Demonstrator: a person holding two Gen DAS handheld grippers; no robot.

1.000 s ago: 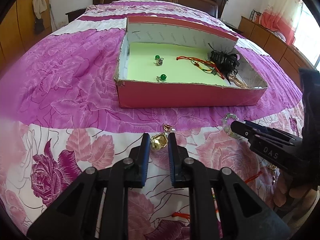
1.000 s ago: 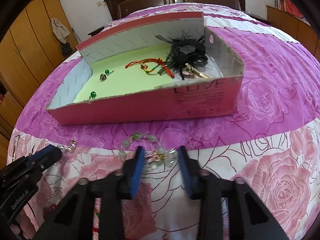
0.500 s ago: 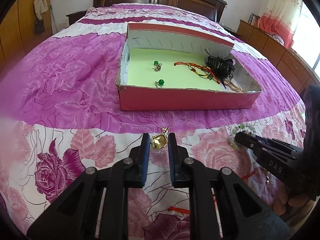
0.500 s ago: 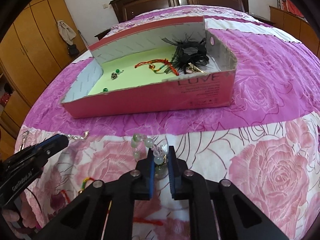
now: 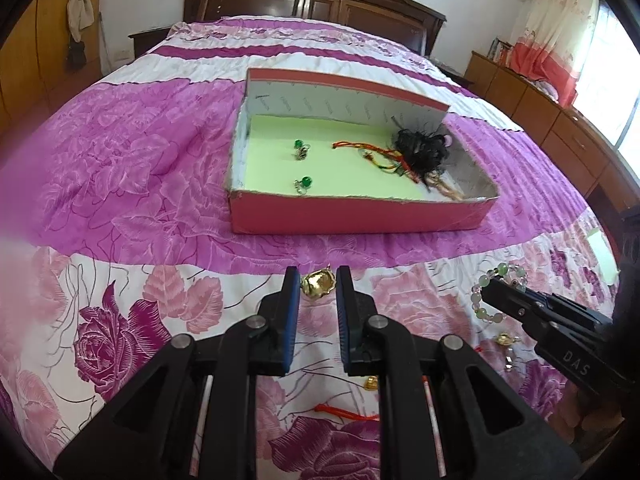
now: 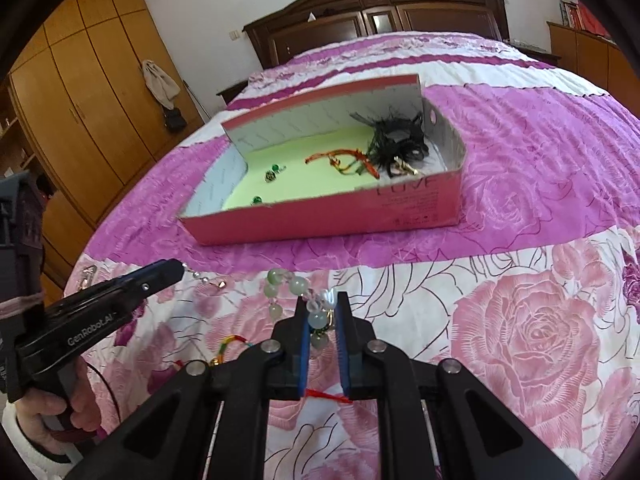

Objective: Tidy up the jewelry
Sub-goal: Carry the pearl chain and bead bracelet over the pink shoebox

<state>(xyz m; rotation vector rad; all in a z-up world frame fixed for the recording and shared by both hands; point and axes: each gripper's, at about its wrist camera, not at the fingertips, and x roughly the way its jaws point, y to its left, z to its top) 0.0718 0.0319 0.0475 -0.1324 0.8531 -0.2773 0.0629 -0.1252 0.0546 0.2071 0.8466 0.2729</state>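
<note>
- Left gripper (image 5: 317,286) clamped on a gold pendant (image 5: 318,285), blue pads pressing its two sides; pendant held above the floral bedspread (image 5: 120,184), its small loop end poking up toward the box.
- Right gripper (image 6: 322,316) closed narrow on a pale green bead bracelet (image 6: 294,286); one bead sits between the pads, the rest of the loop hangs out ahead and to the left, clear of the bedspread (some beads droop below the pads).
- Red cardboard box (image 5: 360,216) lies on the bed beyond both grippers, long axis running left-right in the left wrist view, far wall taller than the near one.
- Inside, on light green lining: two green-bead earrings (image 5: 301,148) toward the left, red-orange cord (image 5: 360,146) in the middle, black feathery hair piece (image 5: 420,148) at the right end, gold clip beside it.
- Right wrist view only: "LOVE" print on the box front, wooden wardrobe (image 6: 80,100), person's hand (image 6: 48,412) on the left gripper's handle.
- Left wrist view only: loose gold charm (image 5: 505,338) and red cord on the bedspread under the right gripper, curtain at the window.
</note>
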